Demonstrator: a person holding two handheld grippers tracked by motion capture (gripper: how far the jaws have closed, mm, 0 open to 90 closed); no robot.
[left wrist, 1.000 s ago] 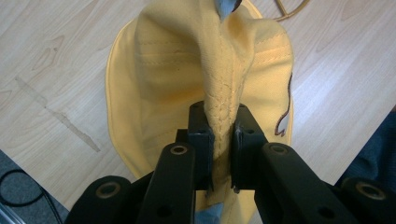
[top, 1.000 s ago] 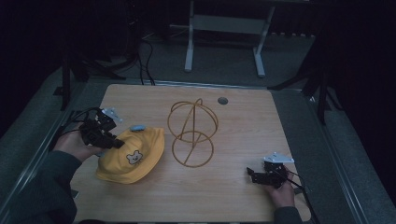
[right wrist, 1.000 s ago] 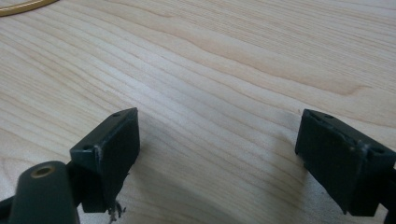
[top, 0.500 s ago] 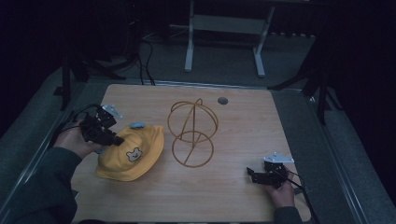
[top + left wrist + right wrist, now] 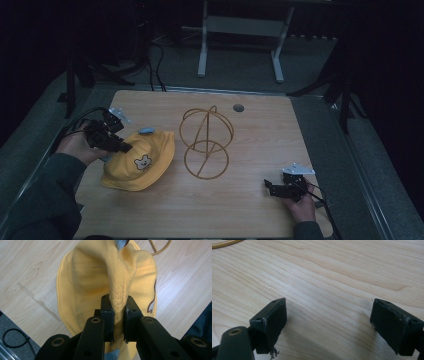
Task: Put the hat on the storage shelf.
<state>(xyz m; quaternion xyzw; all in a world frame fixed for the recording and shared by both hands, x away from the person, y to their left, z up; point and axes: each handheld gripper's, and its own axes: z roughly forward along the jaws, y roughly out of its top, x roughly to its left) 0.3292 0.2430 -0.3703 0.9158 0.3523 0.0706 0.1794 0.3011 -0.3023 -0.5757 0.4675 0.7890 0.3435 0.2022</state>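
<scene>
A wire stand (image 5: 206,142) made of gold-coloured hoops rises at the middle of the wooden table (image 5: 260,125), just right of the yellow hat (image 5: 137,161); a small dark round cap (image 5: 238,107) sits in the tabletop above it, toward the upper middle of the high view. Nothing lies between the hat and the stand.

The hat sits at the left of the table, a little bear face on its near side and a blue tab (image 5: 146,131) at its upper edge. The left gripper (image 5: 123,147) comes in from the left and pinches a raised fold of the hat; in the left gripper view the yellow cloth (image 5: 117,285) stands up between the two black jaws, which press on it from both sides.

The right gripper (image 5: 268,186) rests low at the lower right of the table, jaws spread wide over bare wood with nothing between them.

Compared with a second ago, the hat has shifted slightly and its crown is bunched up more at the left gripper; the right gripper has kept its place.
</scene>
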